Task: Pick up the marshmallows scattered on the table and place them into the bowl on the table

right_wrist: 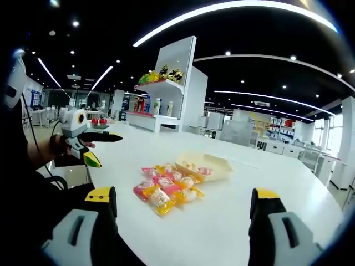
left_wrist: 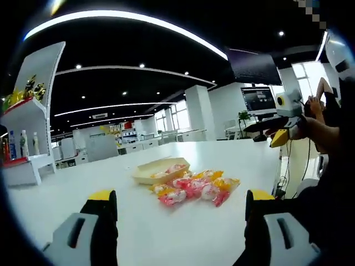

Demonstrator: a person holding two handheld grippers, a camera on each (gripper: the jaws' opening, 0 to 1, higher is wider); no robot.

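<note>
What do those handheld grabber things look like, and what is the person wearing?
The left gripper and the right gripper look alike: two blocky black jaws each, with yellow tips and pale grey slotted panels. In the left gripper view the right gripper comes in from the side, with a white body and long black jaws. A black cable hangs near the person's dark sleeve.

Open-plan office: monitor (left_wrist: 259, 100), rows of desks (right_wrist: 277, 145), product display shelf (right_wrist: 166, 83).
</note>
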